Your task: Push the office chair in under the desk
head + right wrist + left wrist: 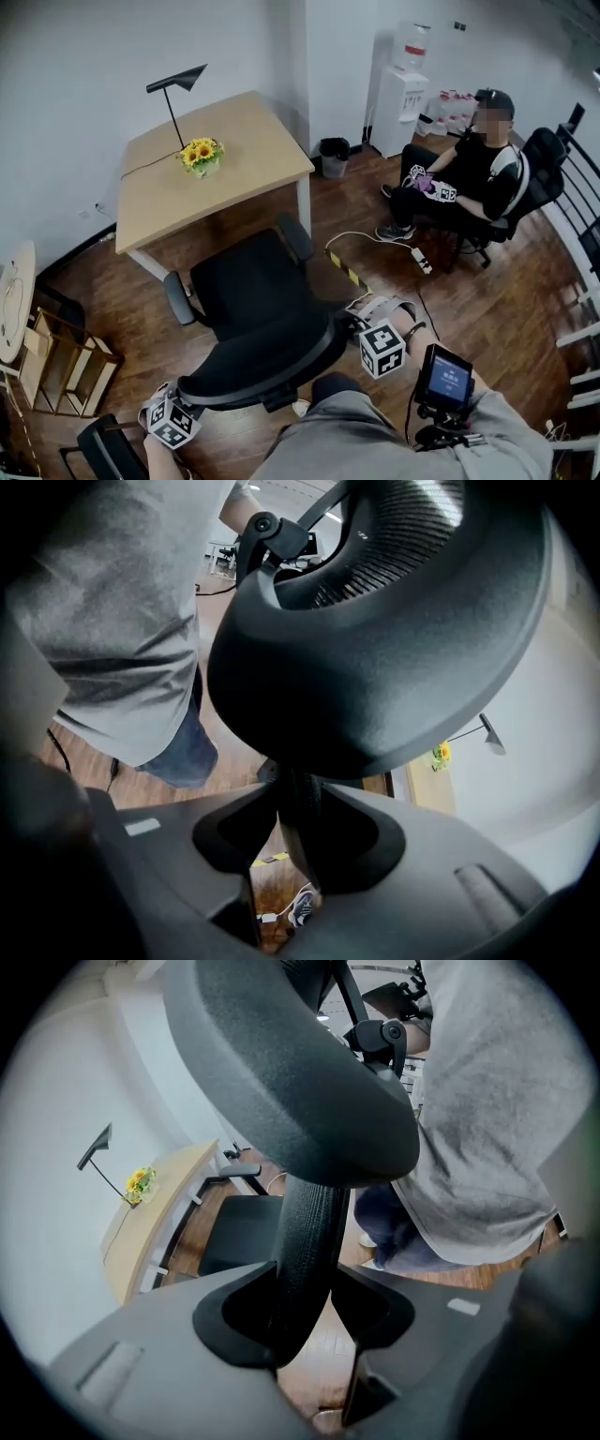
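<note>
Both hands on the office chair (253, 300), centre of the head view, seat facing the desk (216, 155) at upper left, not yet under it; left gripper (305, 1312) partly open, jaws clamped on the mesh edge of the backrest (267, 361); right gripper (291, 841) wider, clamped on the backrest's other edge. Risks as I judge them: uneven push swivels the seat so the armrest (293, 236) hits the desk leg (303, 202); a caster may snag on the striped cable cover (345, 267) just right of the chair; jaws could slide off the curved rim.
</note>
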